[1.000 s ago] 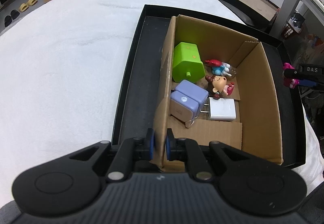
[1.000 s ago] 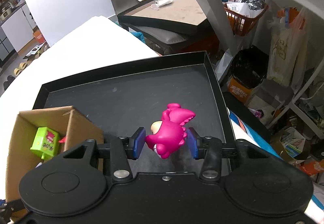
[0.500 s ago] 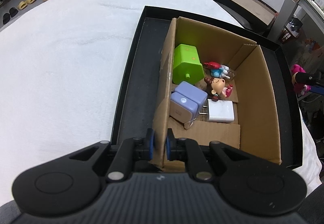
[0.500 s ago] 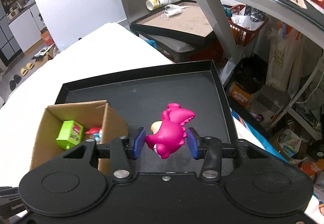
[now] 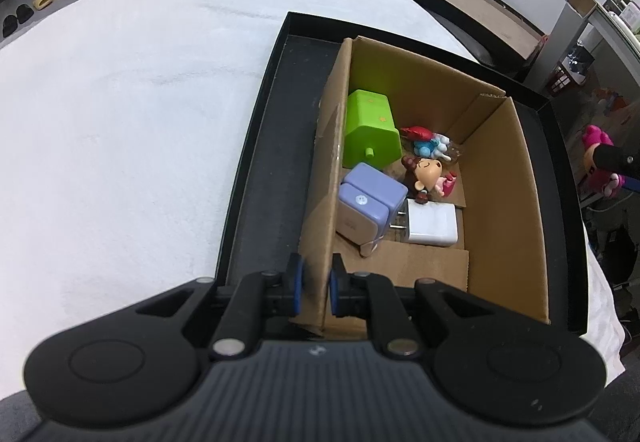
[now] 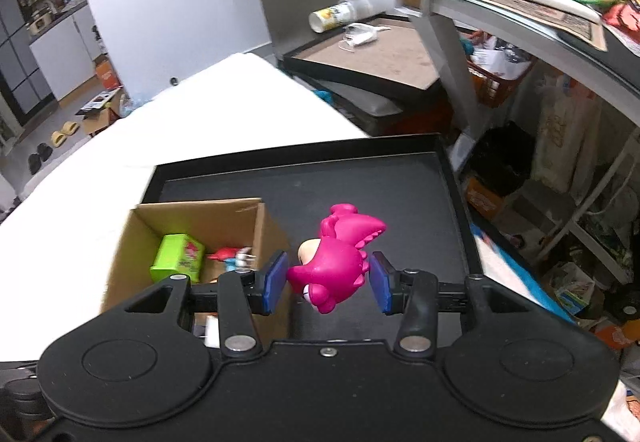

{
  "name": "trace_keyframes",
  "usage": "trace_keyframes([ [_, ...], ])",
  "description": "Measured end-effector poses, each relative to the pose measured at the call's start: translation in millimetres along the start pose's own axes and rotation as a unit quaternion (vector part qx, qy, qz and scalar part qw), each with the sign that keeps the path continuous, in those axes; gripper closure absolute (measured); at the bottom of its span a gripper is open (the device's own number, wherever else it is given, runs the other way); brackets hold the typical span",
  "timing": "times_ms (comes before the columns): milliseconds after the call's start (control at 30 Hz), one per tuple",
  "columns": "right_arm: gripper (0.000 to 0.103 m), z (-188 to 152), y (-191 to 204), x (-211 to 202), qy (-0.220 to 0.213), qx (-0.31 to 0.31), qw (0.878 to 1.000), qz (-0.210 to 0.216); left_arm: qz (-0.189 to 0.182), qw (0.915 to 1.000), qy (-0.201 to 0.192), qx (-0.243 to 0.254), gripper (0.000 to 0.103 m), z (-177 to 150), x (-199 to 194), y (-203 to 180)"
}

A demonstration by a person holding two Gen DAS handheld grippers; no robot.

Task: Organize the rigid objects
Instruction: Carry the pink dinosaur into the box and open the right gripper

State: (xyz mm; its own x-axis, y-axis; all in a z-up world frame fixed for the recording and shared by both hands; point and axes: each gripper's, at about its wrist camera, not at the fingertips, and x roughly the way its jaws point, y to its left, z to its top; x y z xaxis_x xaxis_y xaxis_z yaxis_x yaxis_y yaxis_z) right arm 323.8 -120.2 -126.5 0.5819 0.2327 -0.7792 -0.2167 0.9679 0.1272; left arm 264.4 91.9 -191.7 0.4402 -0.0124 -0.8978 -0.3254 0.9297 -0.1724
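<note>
An open cardboard box [image 5: 504, 198] [image 6: 264, 230] stands in a black tray [image 5: 260, 170] [image 6: 360, 194] on the white table. Inside lie a green block [image 5: 370, 128] [image 6: 178, 258], two lilac chargers [image 5: 370, 202], a white charger [image 5: 432, 224], a brown-haired doll [image 5: 426, 172] and a red-and-blue figure [image 5: 426, 140]. My left gripper [image 5: 314, 286] is shut on the box's near left wall. My right gripper [image 6: 328, 282] is shut on a pink dinosaur toy [image 6: 338, 262] [image 5: 598, 162], held in the air above the tray just right of the box.
A second black tray [image 6: 384, 50] with a paper cup [image 6: 332, 14] sits behind. Cluttered shelves [image 6: 560, 90] and bags fill the right side. White table surface [image 5: 120, 102] spreads to the left of the tray.
My right gripper has risen and drawn back with the pink toy, so more of the box shows beneath it. The left gripper has kept its hold on the box wall.
</note>
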Motion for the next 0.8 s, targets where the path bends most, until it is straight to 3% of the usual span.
trace_keyframes([
  [267, 0.059, 4.2, 35.7, -2.2, 0.001, -0.03, 0.999, 0.033, -0.009, 0.9999, 0.0, -0.006, 0.091, 0.0, 0.7, 4.2],
  [700, 0.058, 10.8, 76.5, 21.8, 0.019, -0.063, 0.997, 0.042, -0.024, 0.9997, 0.0, -0.011, 0.09, 0.2, 1.0, 9.4],
  [800, 0.044, 10.8, 75.8, 27.1, 0.027, -0.049, 0.998, 0.013, -0.028, 0.9996, 0.002, -0.01, 0.09, 0.8, 1.1, 10.1],
])
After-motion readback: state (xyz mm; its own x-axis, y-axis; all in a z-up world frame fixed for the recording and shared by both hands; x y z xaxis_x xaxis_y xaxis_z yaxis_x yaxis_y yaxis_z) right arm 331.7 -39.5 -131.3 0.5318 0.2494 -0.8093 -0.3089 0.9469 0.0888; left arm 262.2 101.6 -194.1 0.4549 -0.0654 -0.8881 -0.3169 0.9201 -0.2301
